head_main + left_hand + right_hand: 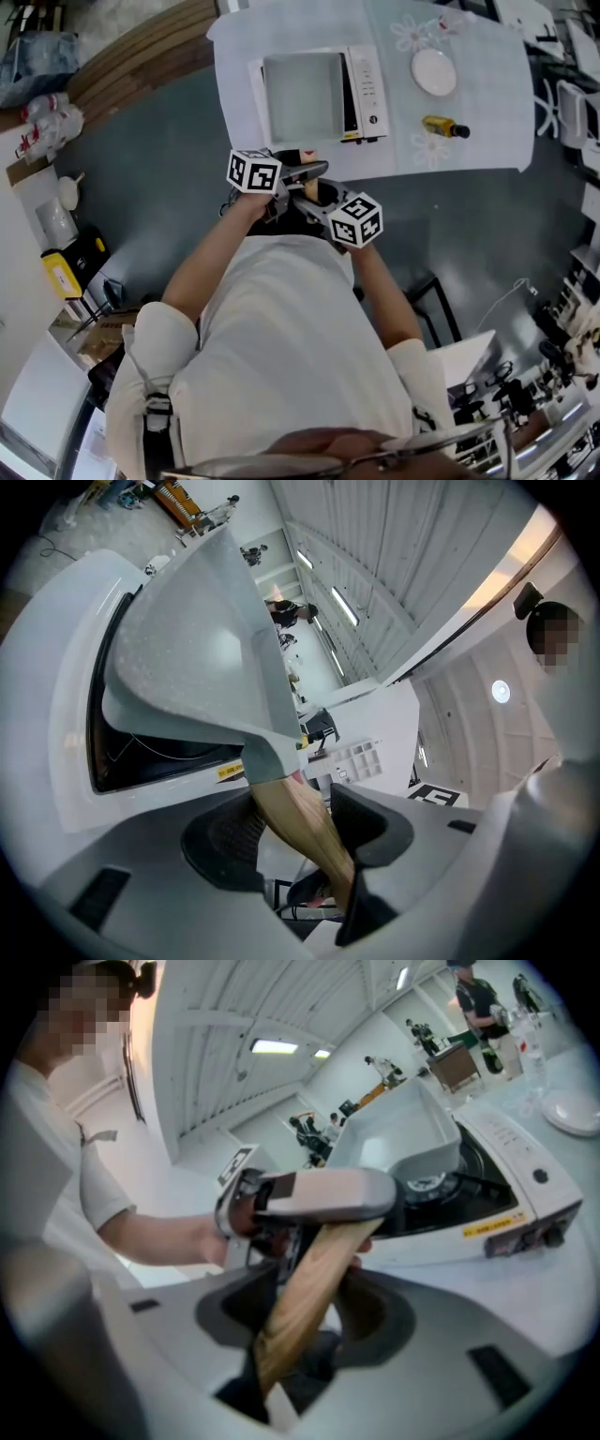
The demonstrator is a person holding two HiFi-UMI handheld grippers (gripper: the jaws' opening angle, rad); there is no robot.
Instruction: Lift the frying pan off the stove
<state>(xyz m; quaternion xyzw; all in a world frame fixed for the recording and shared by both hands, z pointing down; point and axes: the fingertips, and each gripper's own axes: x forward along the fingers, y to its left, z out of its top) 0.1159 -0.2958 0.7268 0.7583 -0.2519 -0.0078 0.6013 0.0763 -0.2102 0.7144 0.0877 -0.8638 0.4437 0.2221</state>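
A square grey frying pan (302,97) hangs tilted over the white portable stove (367,89) on the table. Its wooden handle (305,822) points back toward me. My left gripper (298,173) is shut on that handle close to the pan. In the left gripper view the pan (197,658) rises above the stove's dark burner (150,752). My right gripper (314,192) is shut on the handle's rear end (305,1297), just behind the left one. The right gripper view shows the pan (394,1138) clear of the stove (487,1213).
On the table (487,112), to the right of the stove, lie a white plate (434,72) and a small oil bottle (444,127). White chairs (572,112) stand at the far right. A black stool (436,300) is by my right side.
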